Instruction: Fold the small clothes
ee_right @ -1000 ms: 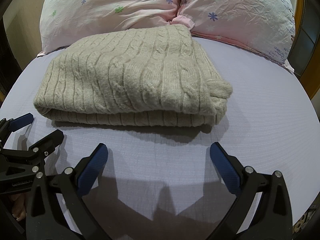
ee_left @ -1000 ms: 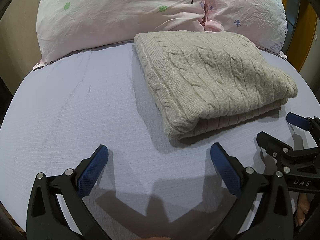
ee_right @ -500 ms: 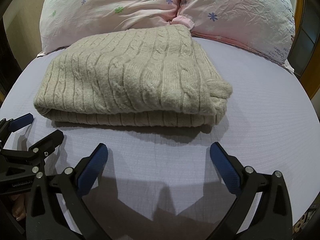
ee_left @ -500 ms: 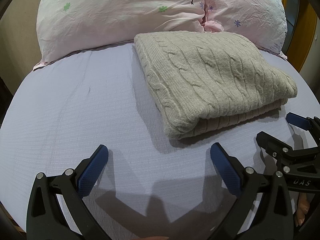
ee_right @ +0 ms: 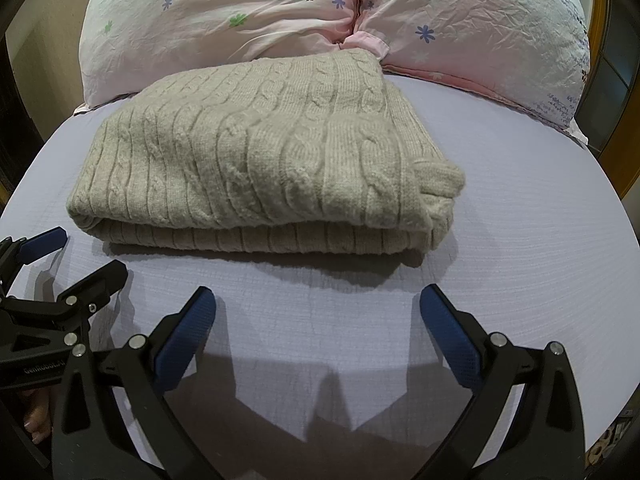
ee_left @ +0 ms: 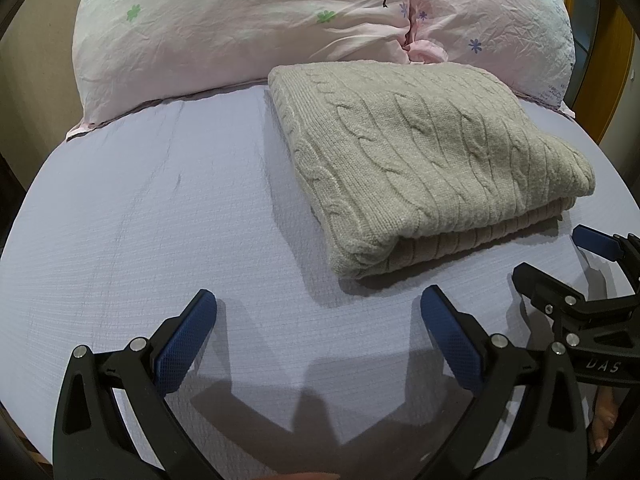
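Note:
A beige cable-knit sweater (ee_left: pixel 432 160) lies folded in a thick rectangle on the lavender bed sheet (ee_left: pixel 160 220), its far edge against the pillows. It also shows in the right wrist view (ee_right: pixel 260 160). My left gripper (ee_left: pixel 318 320) is open and empty, hovering over the sheet in front of the sweater's near left corner. My right gripper (ee_right: pixel 316 316) is open and empty, in front of the sweater's near folded edge. Each gripper shows at the edge of the other's view, the right one (ee_left: pixel 560 264) and the left one (ee_right: pixel 68 260).
Two pink floral pillows (ee_left: pixel 248 28) (ee_right: pixel 480 24) stand at the head of the bed behind the sweater. A wooden frame (ee_left: pixel 612 64) stands at the far right. The sheet (ee_right: pixel 520 220) extends left and right of the sweater.

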